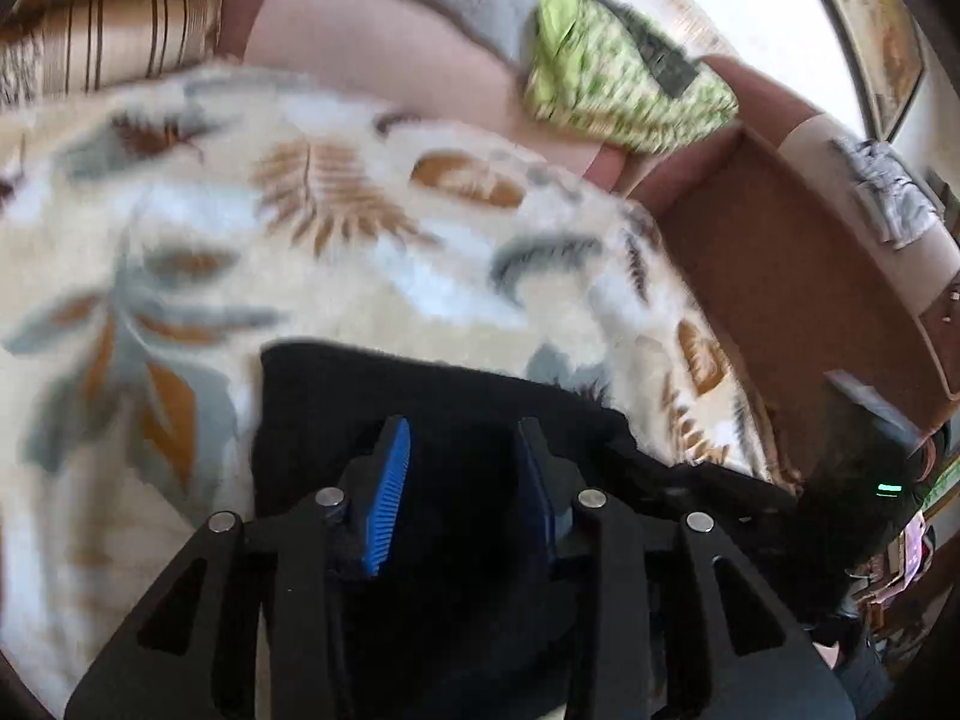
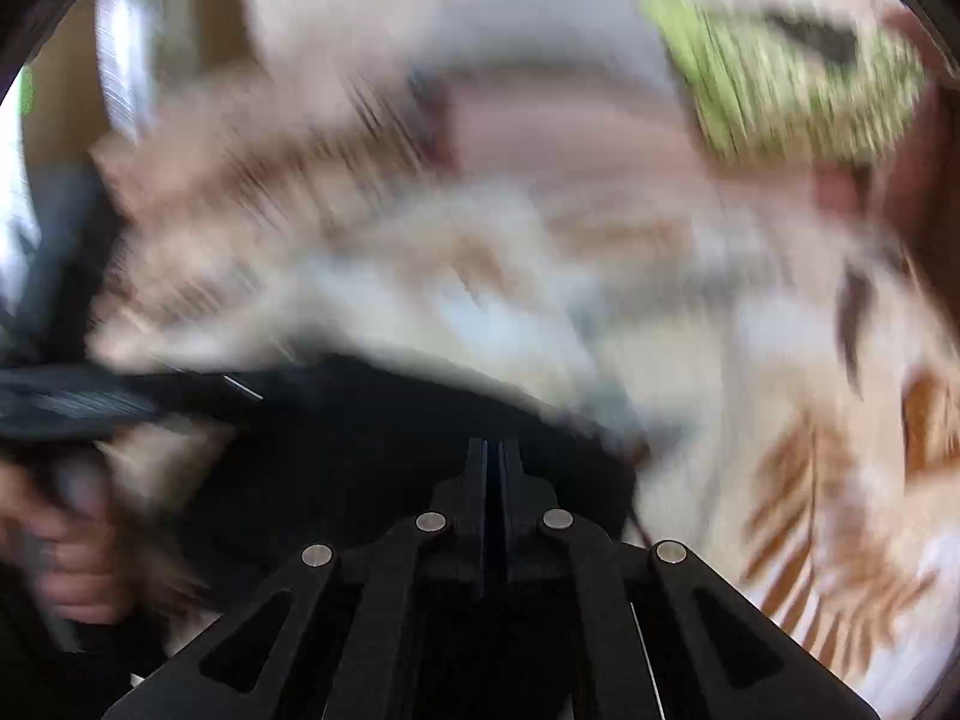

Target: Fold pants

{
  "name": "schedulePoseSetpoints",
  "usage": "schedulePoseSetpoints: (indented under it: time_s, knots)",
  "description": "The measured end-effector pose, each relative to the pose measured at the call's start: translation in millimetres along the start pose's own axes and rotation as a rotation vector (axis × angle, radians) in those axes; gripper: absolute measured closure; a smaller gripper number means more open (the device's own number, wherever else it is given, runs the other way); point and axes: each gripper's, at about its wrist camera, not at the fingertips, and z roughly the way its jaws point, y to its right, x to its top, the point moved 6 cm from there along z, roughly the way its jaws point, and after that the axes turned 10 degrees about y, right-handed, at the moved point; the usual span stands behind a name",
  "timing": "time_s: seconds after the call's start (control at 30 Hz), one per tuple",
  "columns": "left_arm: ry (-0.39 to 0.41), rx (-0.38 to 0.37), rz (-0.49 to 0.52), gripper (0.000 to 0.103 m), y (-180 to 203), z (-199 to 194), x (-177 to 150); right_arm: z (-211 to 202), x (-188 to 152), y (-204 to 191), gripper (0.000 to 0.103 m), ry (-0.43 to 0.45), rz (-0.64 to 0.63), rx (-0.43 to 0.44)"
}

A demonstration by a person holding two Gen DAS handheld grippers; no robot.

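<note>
**A:** What does the left wrist view give?

**B:** The left claw (image 1: 462,438) sits at the bottom centre, its two blue pads (image 1: 387,498) standing apart with a clear gap. The black pants (image 1: 420,390) lie under and ahead of it in the lower middle of the frame, but the pads do not press on any cloth, so the claw is open and grips nothing. The pants rest on a cream blanket (image 1: 336,252) printed with brown and grey leaves, which fills the centre and left.

**A:** And around that?

**B:** A green patterned cloth (image 1: 606,90) lies at the upper right on pink upholstery (image 1: 360,42). Striped fabric (image 1: 120,24) is at the upper left.

**A:** The right wrist view?

**B:** Heavily blurred. The right claw (image 2: 495,450) is at the bottom centre with its fingers pressed together, closed. The pants (image 2: 360,438) spread dark just beneath and to the left of its tips; whether any cloth is pinched between them I cannot tell. At the lower left a hand (image 2: 72,564) grips a handle. The blanket (image 2: 750,360) fills the right, the green cloth (image 2: 792,78) the upper right.
</note>
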Motion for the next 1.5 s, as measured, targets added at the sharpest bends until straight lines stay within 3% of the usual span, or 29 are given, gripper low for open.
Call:
schedulePoseSetpoints:
  time_s: [0.1, 0.2, 0.33, 0.4, 0.47, 0.57, 0.67, 0.73, 0.77, 0.83, 0.97, 1.07, 1.2, 1.23, 1.33, 1.4, 1.5]
  knots:
    - [0.025, 0.005, 0.035, 0.07, 7, -7, 3, -6, 5, 15, 0.103, 0.027, 0.109, 0.028]
    - [0.054, -0.051, 0.022, 0.069, 16, -32, 4, -34, 13, 11, 0.096, 0.102, 0.056, 0.0]
    - [0.083, -0.102, 0.002, 0.055, 25, -66, -12, -83, 18, -16, 0.096, 0.199, -0.021, 0.116]
    - [0.022, -0.079, -0.009, 0.055, 23, -55, -28, -87, 6, -26, 0.096, 0.157, -0.051, 0.129]
    - [-0.043, -0.053, -0.002, 0.056, 21, -35, -39, -61, -29, -23, 0.097, -0.035, -0.044, 0.104]
    - [-0.009, -0.054, 0.017, 0.053, 27, -34, -33, -60, -25, -17, 0.099, -0.008, 0.003, 0.133]
    - [0.049, -0.061, -0.005, 0.053, 23, -49, -25, -76, -16, -1, 0.088, 0.076, 0.112, 0.135]
    - [0.128, -0.016, -0.036, 0.038, 10, -64, -13, -91, -8, 18, 0.062, 0.168, 0.224, 0.129]
    - [0.165, 0.048, -0.072, 0.035, -6, -70, -7, -93, -5, 24, 0.049, 0.188, 0.258, 0.126]
    - [0.135, 0.104, -0.153, 0.034, -28, -64, -9, -89, -7, 36, 0.048, 0.187, 0.321, 0.137]
    - [-0.003, 0.042, -0.264, 0.035, -39, -38, -28, -58, -20, 40, 0.049, 0.079, 0.445, 0.247]
    - [-0.029, 0.012, -0.263, 0.034, -35, -30, -33, -37, -30, 44, 0.048, 0.014, 0.464, 0.21]
    - [-0.023, -0.004, -0.288, 0.034, -36, -30, -35, -34, -32, 42, 0.05, 0.029, 0.495, 0.238]
    - [-0.021, 0.007, -0.278, 0.035, -36, -31, -35, -36, -33, 41, 0.051, 0.032, 0.488, 0.236]
    - [-0.01, 0.109, -0.159, 0.063, -26, -37, -33, -40, -32, 39, 0.063, 0.051, 0.473, 0.218]
    - [0.001, 0.175, -0.049, 0.068, -9, -41, -22, -49, -24, 35, 0.07, 0.074, 0.43, 0.213]
    - [0.047, 0.154, 0.003, 0.069, 10, -42, 9, -62, -4, 41, 0.071, 0.121, 0.434, 0.215]
